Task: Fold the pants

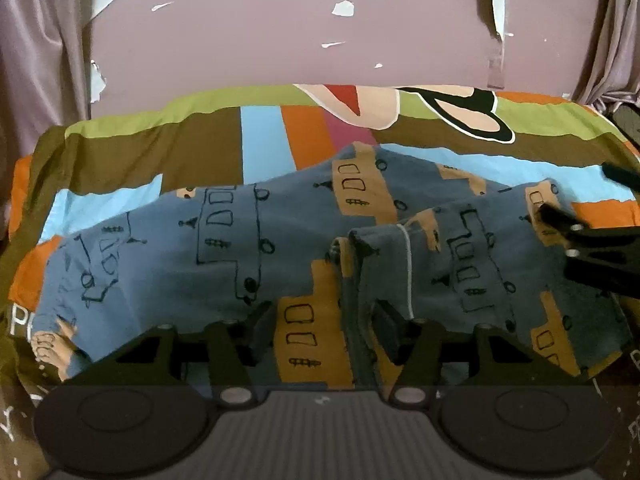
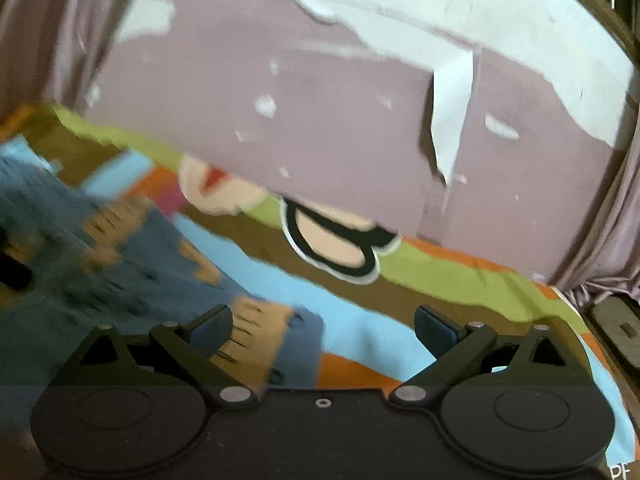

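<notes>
Blue pants (image 1: pixel 248 248) with orange patches and drawn black vehicles lie spread on a colourful bed sheet (image 1: pixel 200 136). The right part is folded over, with a seam edge (image 1: pixel 408 264) showing. My left gripper (image 1: pixel 324 332) is open, low over the near edge of the pants, with cloth between its fingers. My right gripper (image 2: pixel 320 332) is open over the pants' right end (image 2: pixel 256 328); its view is blurred. It also shows in the left wrist view (image 1: pixel 576 240) at the right, over the folded part.
A mauve wall (image 1: pixel 280 32) with peeling paint stands behind the bed. Curtains (image 1: pixel 36 60) hang on both sides. Bare toes (image 1: pixel 48 348) show at the near left by the pants. A dark object (image 2: pixel 616 328) lies off the bed's right edge.
</notes>
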### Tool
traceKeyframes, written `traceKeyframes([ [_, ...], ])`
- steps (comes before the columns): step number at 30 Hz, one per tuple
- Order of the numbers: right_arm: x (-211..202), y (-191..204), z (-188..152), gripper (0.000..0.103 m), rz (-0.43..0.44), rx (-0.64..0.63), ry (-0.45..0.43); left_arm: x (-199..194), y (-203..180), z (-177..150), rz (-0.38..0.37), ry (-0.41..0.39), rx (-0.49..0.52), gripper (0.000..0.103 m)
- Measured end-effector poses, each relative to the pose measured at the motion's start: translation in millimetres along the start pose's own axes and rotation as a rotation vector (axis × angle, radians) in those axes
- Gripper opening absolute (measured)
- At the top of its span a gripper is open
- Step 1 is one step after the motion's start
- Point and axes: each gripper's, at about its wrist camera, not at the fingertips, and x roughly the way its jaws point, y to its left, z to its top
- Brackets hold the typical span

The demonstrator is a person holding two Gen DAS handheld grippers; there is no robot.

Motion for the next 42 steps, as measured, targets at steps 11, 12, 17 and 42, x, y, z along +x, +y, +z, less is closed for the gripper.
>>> traceKeyframes([
  [11, -48.4, 32.1, 13.5, 0.100, 0.135, -0.025, -0.185, -49.7, 38.9, -24.6, -0.046, -0.082, -0.158, 0.092],
  [12, -47.0, 43.8, 19.4, 0.099, 0.172, -0.053, -0.189, -52.9, 44.2, -28.1, -0.028, -0.083, -0.177, 0.092],
  [17, -15.3, 103.2, 48.2, 0.098, 0.208, -0.210, -0.159, -55.6, 69.7, -41.2, 0.020, -0.055, -0.244, 0.092],
  [42, -92.3, 123.0, 3.9, 0.087, 0.325, -0.153, -0.071, -64.4, 161.9, -53.5, 0.048, -0.227, -0.499, 0.044],
])
